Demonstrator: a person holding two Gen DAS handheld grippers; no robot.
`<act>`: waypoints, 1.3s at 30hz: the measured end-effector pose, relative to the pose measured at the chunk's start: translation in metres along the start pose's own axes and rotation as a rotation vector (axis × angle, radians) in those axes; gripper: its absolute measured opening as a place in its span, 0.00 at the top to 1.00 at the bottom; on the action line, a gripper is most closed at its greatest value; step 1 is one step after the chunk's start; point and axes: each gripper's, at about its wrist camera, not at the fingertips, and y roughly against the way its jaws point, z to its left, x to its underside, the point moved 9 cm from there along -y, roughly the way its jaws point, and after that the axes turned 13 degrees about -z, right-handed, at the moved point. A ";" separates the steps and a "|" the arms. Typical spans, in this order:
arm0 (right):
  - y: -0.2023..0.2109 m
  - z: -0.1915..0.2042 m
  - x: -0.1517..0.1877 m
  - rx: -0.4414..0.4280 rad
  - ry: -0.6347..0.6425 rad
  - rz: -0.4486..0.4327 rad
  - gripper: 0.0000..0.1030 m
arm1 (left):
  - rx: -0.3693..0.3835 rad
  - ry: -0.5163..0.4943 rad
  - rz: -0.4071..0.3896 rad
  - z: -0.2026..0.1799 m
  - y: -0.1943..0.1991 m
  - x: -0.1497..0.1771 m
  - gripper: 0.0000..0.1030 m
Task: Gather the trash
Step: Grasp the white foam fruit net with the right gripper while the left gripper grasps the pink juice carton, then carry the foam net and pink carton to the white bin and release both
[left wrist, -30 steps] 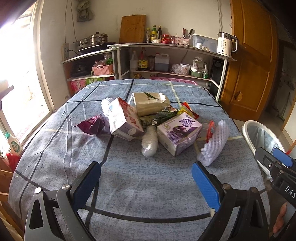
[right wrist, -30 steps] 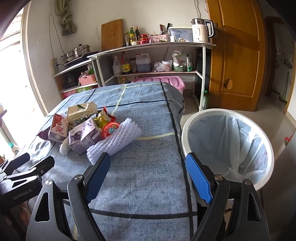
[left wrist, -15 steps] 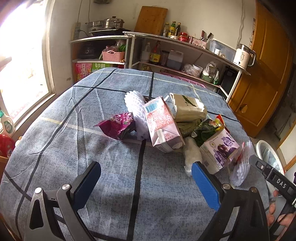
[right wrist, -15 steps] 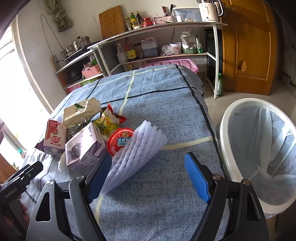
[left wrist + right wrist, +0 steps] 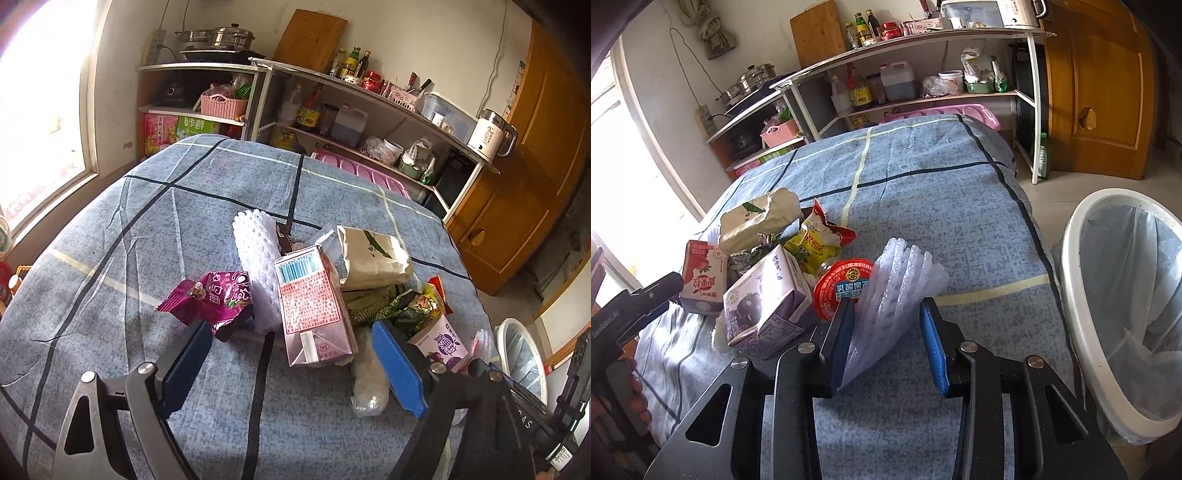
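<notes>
Two grippers work over a pile of trash on a counter (image 5: 923, 206) covered in blue-grey cloth with dark and pale stripes. The right gripper (image 5: 888, 343) has a white foam net sleeve (image 5: 897, 291) standing between its blue pads; its jaws are closing, the left pad against the foam, the right pad just beside it and whether it touches cannot be told. The foam sleeve leans on a red-lidded yoghurt cup (image 5: 842, 286), near the counter's right edge.

The left gripper (image 5: 291, 373) has its jaws wide apart and closing, with nothing gripped. A pink milk carton (image 5: 314, 314) lies between the pads, not touched by either. A purple snack wrapper (image 5: 210, 299) sits just beyond the left pad, and a second white foam sleeve (image 5: 258, 266) lies behind the carton. A clear crumpled bag (image 5: 369, 376) rests just beside the right pad.

Further back in the pile are a purple drink carton (image 5: 768, 295), a yellow and red snack packet (image 5: 820, 236) and a cream paper package (image 5: 757, 218).

Beside the counter, on the floor to the right, stands a white bin (image 5: 1086, 280) lined with a clear bag. Behind the counter are metal shelves (image 5: 923, 99) with bottles, jars and a pot, a wooden door (image 5: 1097, 85) to the right, and a bright window (image 5: 40, 96) to the left.
</notes>
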 end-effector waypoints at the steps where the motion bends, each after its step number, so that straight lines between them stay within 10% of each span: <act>1: 0.000 0.000 0.000 0.000 -0.003 -0.004 0.69 | -0.003 0.000 0.008 0.001 -0.004 0.001 0.15; 15: 0.007 -0.013 -0.009 0.015 -0.023 -0.043 0.84 | 0.009 -0.018 0.034 -0.013 -0.020 0.002 0.58; 39: 0.034 -0.010 -0.020 -0.065 -0.014 -0.087 0.88 | 0.008 -0.083 -0.060 -0.024 0.035 -0.001 0.63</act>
